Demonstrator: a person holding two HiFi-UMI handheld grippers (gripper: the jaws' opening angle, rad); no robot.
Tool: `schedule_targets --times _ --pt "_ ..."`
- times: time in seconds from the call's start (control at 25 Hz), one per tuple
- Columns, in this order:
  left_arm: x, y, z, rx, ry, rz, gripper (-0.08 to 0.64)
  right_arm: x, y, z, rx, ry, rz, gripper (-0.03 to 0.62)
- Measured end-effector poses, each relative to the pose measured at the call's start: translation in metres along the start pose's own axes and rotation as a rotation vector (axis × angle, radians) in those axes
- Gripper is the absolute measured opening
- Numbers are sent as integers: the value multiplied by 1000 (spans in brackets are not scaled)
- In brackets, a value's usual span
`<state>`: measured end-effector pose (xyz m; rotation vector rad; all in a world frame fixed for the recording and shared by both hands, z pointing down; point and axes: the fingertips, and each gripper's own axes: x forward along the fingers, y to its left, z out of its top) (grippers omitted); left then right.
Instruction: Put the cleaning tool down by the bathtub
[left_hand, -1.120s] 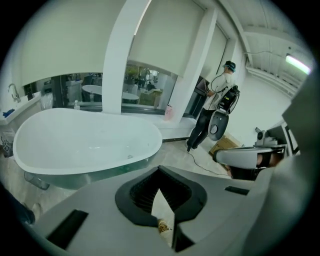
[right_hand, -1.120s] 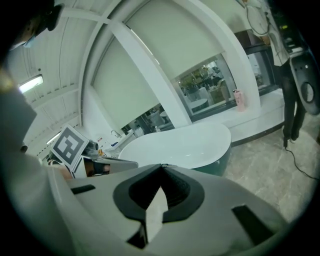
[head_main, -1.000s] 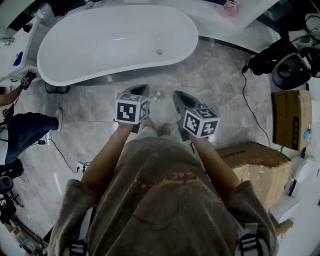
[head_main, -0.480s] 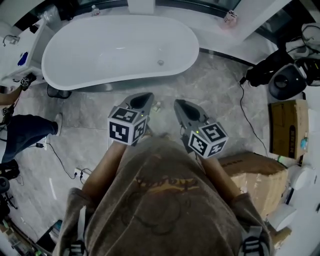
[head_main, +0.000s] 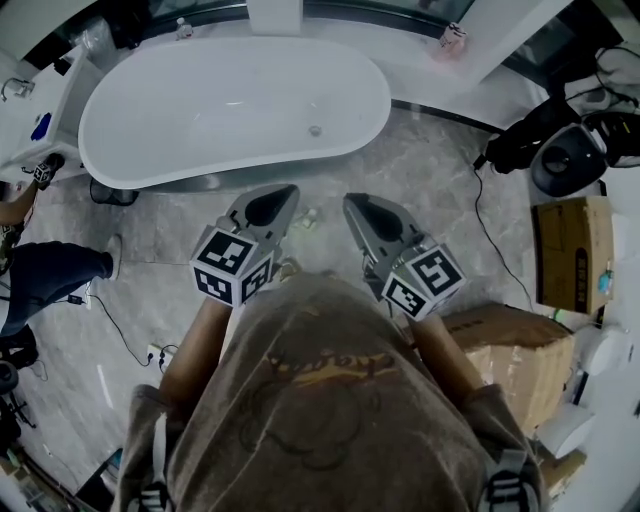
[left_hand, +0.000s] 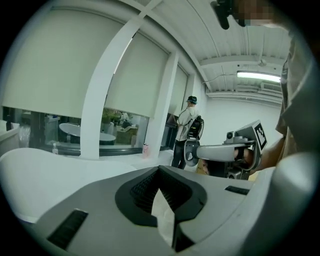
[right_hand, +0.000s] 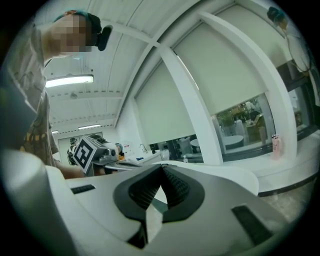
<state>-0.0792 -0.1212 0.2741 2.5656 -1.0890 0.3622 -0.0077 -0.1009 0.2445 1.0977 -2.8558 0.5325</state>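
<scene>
The white bathtub (head_main: 230, 105) fills the top of the head view. On the grey floor just in front of it lies a small pale object (head_main: 306, 216), possibly the cleaning tool; too small to tell. My left gripper (head_main: 287, 190) and right gripper (head_main: 350, 201) are held side by side above the floor, either side of that object and well apart from it. Both are shut with nothing between the jaws. In the left gripper view my left gripper (left_hand: 160, 168) points nearly level across the tub rim (left_hand: 45, 160). In the right gripper view my right gripper (right_hand: 162, 165) does the same.
Cardboard boxes (head_main: 500, 335) stand at the right. A black machine (head_main: 565, 155) with a cable (head_main: 495, 230) sits at the upper right. A person's leg (head_main: 55, 270) and floor cables are at the left. A pink bottle (head_main: 453, 37) stands on the ledge behind the tub.
Both grippers have risen toward the head camera and tipped up from the floor toward level. The small pale object has stayed on the floor.
</scene>
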Motion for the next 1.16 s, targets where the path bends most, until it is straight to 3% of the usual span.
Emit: schedule_targets --times 0.4,0.68,0.8,1.0,1.16 --pt "1 -18 5 -34 -33 -49 2 -1 7 -1 -22 -7 70 -3" --pt "1 -24 0 61 -16 -25 2 -4 6 -6 -28 6 71 -3" --pt "0 -26 1 24 -42 -37 2 -5 8 -10 -27 14 77 -3" --pt "-8 -23 11 -127 -134 -80 0 -6 8 -14 -14 23 77 -3" --pt "-11 -20 8 -98 -128 -54 2 -7 8 -18 -4 29 75 -3"
